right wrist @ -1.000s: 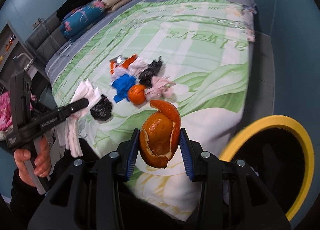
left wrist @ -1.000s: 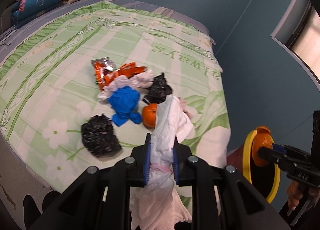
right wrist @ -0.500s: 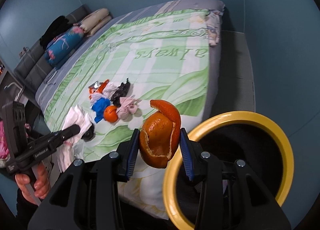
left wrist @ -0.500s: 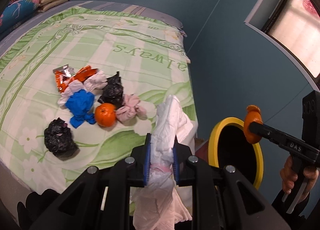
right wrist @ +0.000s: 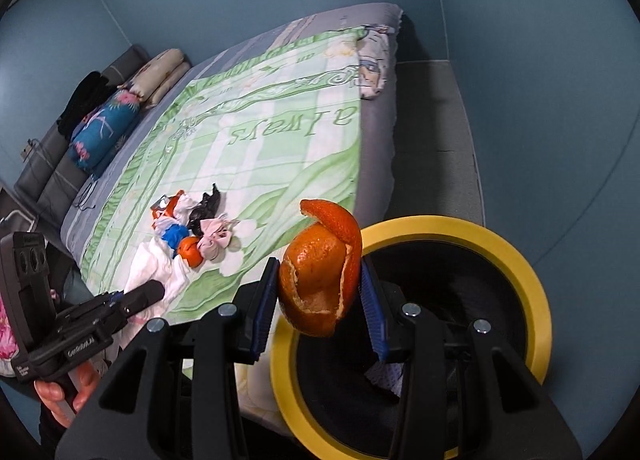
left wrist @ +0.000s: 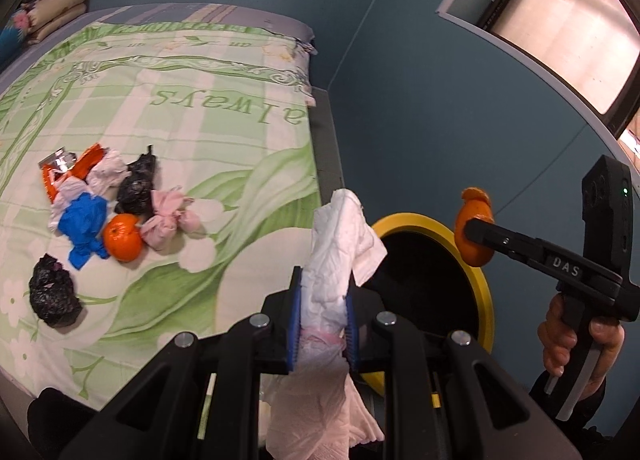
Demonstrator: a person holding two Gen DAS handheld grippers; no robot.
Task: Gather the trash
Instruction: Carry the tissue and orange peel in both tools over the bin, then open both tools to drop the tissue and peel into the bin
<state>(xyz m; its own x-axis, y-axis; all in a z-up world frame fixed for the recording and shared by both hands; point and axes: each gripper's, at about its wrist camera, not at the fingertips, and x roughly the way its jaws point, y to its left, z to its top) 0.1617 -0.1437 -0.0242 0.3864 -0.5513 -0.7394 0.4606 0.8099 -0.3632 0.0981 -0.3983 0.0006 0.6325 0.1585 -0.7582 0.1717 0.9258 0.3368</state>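
Note:
My left gripper (left wrist: 321, 314) is shut on a crumpled white tissue (left wrist: 340, 252) that sticks up above the pads and hangs below them. It hovers at the bed's edge, just left of a yellow-rimmed black bin (left wrist: 482, 292). My right gripper (right wrist: 319, 302) is shut on an orange peel (right wrist: 320, 272), held over the near rim of that bin (right wrist: 516, 260). In the left wrist view the peel (left wrist: 474, 232) hangs above the bin's far rim. On the bed lie a whole orange (left wrist: 122, 237), blue wad (left wrist: 84, 220), pink tissue (left wrist: 168, 218), two black bags and an orange wrapper.
The green-and-white bedspread (left wrist: 208, 108) covers the bed; pillows (right wrist: 108, 128) lie at its head. Blue walls close in behind, with a window (left wrist: 560, 28) above the bin. A hand (left wrist: 576, 344) holds the right gripper's handle. Some paper lies inside the bin (right wrist: 384, 374).
Both grippers swung from over the bed toward the bin, keeping their loads. The bin has grown larger in both views and the peel now hangs over its opening.

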